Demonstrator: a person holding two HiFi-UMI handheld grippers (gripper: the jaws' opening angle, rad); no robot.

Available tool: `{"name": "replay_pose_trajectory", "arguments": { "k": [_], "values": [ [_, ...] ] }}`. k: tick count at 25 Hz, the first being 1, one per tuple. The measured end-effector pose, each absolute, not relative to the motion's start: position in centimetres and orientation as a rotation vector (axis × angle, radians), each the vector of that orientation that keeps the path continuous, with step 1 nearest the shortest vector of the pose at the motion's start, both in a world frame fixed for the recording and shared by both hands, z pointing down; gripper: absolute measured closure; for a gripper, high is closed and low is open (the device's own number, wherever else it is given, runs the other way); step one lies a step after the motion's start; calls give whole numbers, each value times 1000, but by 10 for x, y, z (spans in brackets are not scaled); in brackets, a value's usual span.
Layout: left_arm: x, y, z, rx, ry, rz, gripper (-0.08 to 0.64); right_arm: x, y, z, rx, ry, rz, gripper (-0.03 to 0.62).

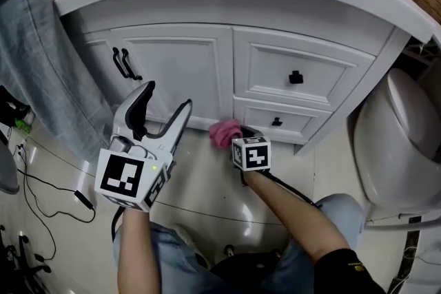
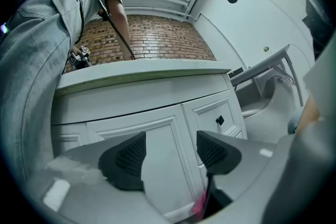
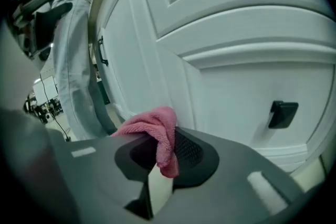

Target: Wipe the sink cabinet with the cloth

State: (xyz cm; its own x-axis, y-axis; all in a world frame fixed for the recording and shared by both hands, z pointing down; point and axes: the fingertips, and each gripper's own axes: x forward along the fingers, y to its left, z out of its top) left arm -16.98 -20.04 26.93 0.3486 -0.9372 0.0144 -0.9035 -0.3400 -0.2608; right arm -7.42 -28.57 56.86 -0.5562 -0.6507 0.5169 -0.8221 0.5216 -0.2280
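The right gripper point(image 1: 236, 140) pinches the pink cloth point(image 1: 224, 132) at the cabinet's point(image 1: 180, 65) bottom edge, the left gripper point(image 1: 167, 103) gapes empty, and wiping seems under way, its extent unclear.

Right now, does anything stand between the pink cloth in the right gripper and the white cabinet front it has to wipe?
Nothing visible does. The right gripper holds the pink terry cloth close to the white sink cabinet, beside its lower drawer.

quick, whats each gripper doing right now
Left gripper: open, nothing between its jaws.
Right gripper: shut on the cloth.
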Motion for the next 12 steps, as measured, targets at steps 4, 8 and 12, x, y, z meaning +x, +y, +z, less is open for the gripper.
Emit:
{"name": "replay_pose_trajectory", "arguments": {
  "k": [4, 8, 12],
  "values": [
    [-174, -206, 274, -2405, 1668, -256, 256, -32, -298, 586, 1313, -2302, 555, 538],
    [-168, -214, 273, -2422, 1650, -228, 257, 66, -305, 600, 1558, -2108, 645, 537],
    [-151, -220, 280, -2441, 1592, -263, 256, 164, -301, 597, 1753, -1953, 673, 537]
  ]
}}
